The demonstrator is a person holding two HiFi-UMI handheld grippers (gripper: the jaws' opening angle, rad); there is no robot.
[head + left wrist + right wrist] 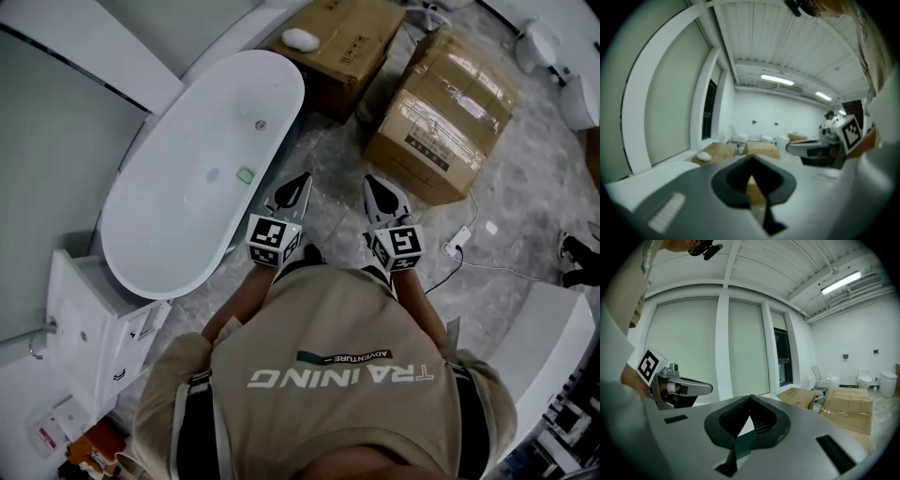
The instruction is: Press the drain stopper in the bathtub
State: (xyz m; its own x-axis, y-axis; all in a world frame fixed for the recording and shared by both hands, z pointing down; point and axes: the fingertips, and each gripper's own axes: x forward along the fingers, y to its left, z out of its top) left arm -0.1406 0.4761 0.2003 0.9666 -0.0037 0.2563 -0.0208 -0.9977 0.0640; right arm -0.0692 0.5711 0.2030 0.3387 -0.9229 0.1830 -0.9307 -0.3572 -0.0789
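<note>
Nearest: person is standing w/ left gripper (300,181) and right gripper (376,185) held in front of the torso, both aiming fwd, each pair of jaws meeting tip to tip w/ nothing between. Beyond, at left: white bathtub (169,230), its drain stopper (213,174) sitting on the tub floor near mid-length, just beside a small green pad (246,175). Farthest: cardboard boxes (441,112). Task is judged not begun: neither gripper is reaching into the tub; approach and press are remaining.

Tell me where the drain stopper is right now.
In the head view, the drain stopper sits on the bathtub floor near its middle, just left of a small green object, ahead and left of the left gripper.
</note>
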